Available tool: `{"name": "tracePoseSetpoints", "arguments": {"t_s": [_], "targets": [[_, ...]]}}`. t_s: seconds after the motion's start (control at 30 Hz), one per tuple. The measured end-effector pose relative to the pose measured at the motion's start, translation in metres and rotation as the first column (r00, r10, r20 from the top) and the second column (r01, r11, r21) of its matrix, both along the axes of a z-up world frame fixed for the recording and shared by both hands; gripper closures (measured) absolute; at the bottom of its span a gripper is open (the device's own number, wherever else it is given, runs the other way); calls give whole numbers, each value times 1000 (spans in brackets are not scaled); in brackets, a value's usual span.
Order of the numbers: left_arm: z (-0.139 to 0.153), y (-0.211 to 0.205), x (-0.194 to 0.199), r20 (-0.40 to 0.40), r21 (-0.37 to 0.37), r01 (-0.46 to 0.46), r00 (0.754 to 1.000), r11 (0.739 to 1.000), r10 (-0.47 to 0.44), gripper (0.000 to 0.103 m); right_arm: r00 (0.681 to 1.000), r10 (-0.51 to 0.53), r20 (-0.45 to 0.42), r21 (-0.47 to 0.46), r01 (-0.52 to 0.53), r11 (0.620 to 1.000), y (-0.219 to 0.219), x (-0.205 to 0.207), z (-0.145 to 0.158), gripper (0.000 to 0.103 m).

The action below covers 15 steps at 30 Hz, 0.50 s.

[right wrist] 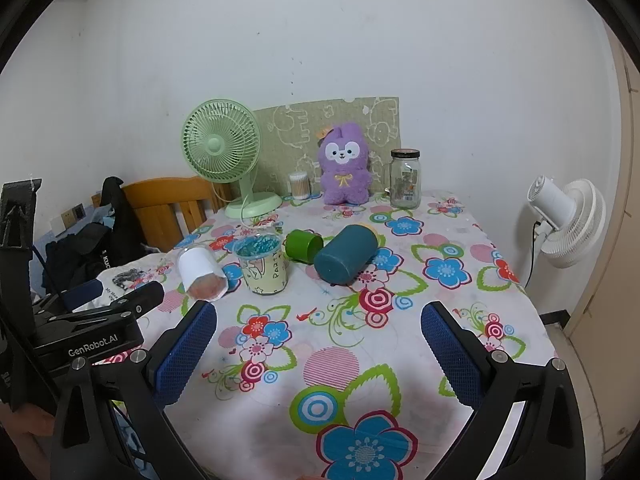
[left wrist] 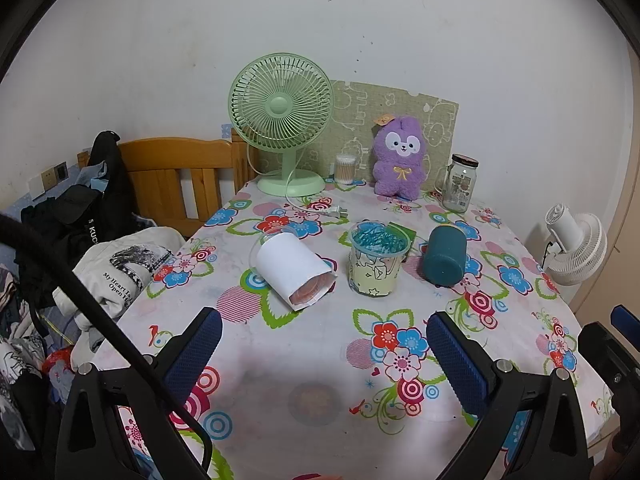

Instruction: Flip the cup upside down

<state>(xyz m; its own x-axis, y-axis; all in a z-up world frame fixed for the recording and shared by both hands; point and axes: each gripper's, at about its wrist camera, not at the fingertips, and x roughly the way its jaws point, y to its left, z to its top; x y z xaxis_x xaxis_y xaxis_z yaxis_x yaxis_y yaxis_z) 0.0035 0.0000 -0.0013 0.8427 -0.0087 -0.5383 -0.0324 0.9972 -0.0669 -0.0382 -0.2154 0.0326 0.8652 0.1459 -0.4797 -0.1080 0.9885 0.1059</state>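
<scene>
Cups (left wrist: 294,270) (right wrist: 346,254) on sides, well ahead of both jaws; jaws spread, empty.

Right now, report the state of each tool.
Left tool: open, holding nothing, above the floral tablecloth.
Right tool: open, holding nothing.

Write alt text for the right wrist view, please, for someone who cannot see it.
An open right gripper hovers over a floral tablecloth holding four cups: a white cup, a green cup and a teal cup on their sides, a patterned cup upright. Behind stand a green fan and purple plush.
</scene>
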Motion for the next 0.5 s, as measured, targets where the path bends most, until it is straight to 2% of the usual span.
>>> {"name": "tracePoseSetpoints", "arguments": {"t_s": [0.5], "targets": [[1,-2,0,-2,-1,2,1000,1000,-2,0,1000,2,0,1,-2,1000,1,-1,0,0]]}}
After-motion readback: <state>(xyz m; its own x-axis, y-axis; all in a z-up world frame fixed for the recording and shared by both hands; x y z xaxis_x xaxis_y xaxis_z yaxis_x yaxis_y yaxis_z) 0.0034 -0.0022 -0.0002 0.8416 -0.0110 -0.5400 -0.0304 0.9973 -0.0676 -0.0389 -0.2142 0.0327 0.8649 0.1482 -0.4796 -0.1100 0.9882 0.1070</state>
